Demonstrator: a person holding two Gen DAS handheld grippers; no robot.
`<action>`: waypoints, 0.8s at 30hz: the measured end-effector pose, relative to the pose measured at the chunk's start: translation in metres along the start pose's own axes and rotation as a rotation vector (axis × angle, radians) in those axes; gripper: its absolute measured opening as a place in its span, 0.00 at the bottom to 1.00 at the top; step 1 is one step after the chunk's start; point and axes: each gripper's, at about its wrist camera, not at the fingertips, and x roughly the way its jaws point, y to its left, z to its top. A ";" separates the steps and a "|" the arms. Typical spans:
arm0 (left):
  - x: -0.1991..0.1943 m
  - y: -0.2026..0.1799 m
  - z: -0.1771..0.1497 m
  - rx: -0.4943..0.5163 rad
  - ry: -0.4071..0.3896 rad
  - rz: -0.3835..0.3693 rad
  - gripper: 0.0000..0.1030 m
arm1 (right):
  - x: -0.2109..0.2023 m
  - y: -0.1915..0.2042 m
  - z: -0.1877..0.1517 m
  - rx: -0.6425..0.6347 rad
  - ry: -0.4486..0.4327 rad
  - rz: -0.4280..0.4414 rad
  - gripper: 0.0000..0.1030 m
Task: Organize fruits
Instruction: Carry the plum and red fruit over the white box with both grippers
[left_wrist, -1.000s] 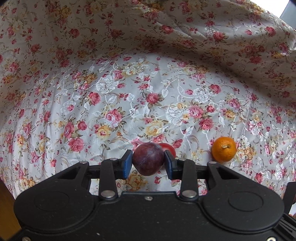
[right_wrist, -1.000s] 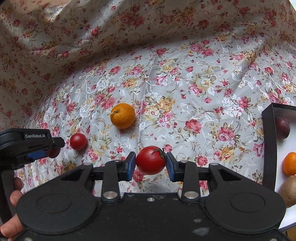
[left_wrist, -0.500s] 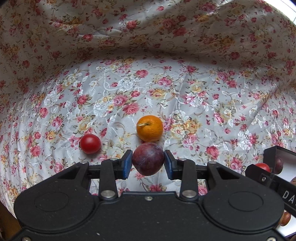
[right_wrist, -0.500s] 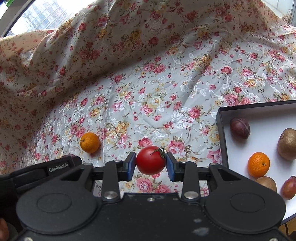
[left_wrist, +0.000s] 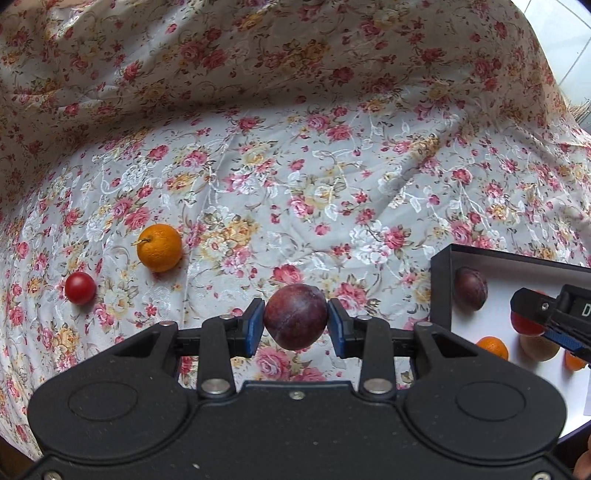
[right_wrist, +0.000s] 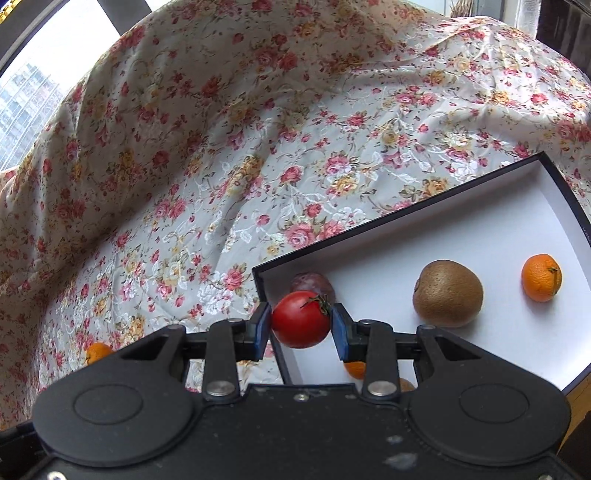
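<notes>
My left gripper (left_wrist: 295, 325) is shut on a dark purple plum (left_wrist: 295, 315), held above the floral cloth, left of the black box (left_wrist: 440, 280). My right gripper (right_wrist: 301, 325) is shut on a red tomato (right_wrist: 301, 319), held over the box's near left corner (right_wrist: 266, 291). It also shows in the left wrist view (left_wrist: 554, 317) over the box. Inside the white-floored box lie a plum (right_wrist: 314, 282), a kiwi (right_wrist: 447, 293) and an orange (right_wrist: 541, 277). Another orange (right_wrist: 355, 369) is partly hidden under my fingers.
An orange (left_wrist: 159, 247) and a small red tomato (left_wrist: 80, 288) lie on the cloth at the left in the left wrist view. The floral cloth (left_wrist: 314, 184) rises in folds at the back. A window (right_wrist: 33, 85) is at the upper left.
Both grippers have moved right toward the box with their fruit. The right gripper with the tomato is now over the box's corner. The loose orange and tomato shifted left in the left wrist view.
</notes>
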 end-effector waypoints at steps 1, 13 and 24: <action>0.000 -0.006 -0.001 0.009 0.001 -0.004 0.44 | -0.001 -0.008 0.002 0.018 -0.003 -0.008 0.35; -0.003 -0.091 -0.019 0.130 0.021 -0.086 0.44 | -0.020 -0.103 0.022 0.131 -0.104 -0.152 0.35; 0.000 -0.155 -0.047 0.267 0.059 -0.124 0.44 | -0.025 -0.171 0.028 0.243 -0.095 -0.179 0.35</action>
